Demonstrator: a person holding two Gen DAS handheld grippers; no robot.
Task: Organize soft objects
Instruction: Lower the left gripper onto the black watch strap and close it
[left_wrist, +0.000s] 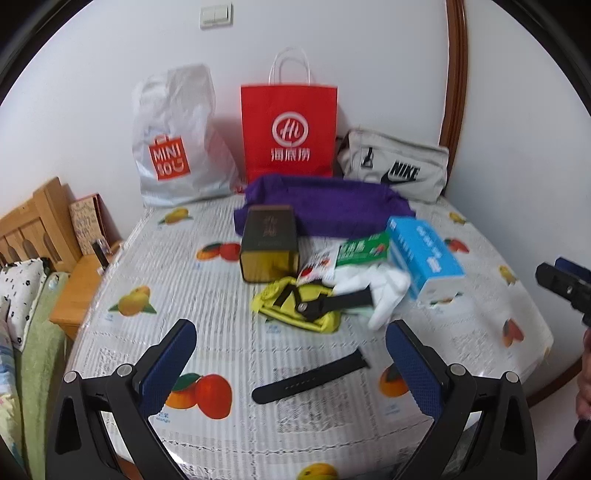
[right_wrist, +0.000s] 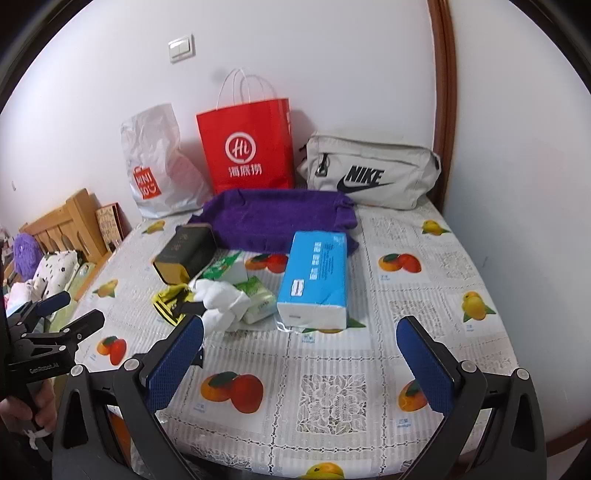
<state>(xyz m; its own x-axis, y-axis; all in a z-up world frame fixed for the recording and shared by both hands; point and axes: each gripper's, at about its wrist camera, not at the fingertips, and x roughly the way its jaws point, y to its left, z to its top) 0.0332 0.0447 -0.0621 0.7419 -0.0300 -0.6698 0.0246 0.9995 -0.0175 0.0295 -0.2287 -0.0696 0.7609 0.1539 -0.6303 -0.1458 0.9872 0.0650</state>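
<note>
A: Both tongs hover wide open and empty, the left tongs (left_wrist: 291, 354) over the near part of the desk (left_wrist: 229, 306), the right tongs (right_wrist: 301, 354) further toward its right side.

B: Where are the soft things?

A: Heaped mid-desk: white cloth (right_wrist: 221, 301), yellow pouch (left_wrist: 295, 302) with a watch (left_wrist: 325, 304) lying on it, tissue pack (right_wrist: 317, 278), small green packs (right_wrist: 258, 295). A purple towel (right_wrist: 280, 218) lies behind them, near the far edge.

B: And the bags?

A: A white bag (right_wrist: 159, 162), a red bag (right_wrist: 247, 147) and a grey pouch (right_wrist: 373, 173) lean on the wall along the far edge, probably as places to put things.

B: Room to work?

A: The near half is bare except for a black strap (left_wrist: 310, 376) just ahead of the left tongs. The tin (left_wrist: 269, 243) crowds the heap's left side, so I'd judge the right side easier.
</note>
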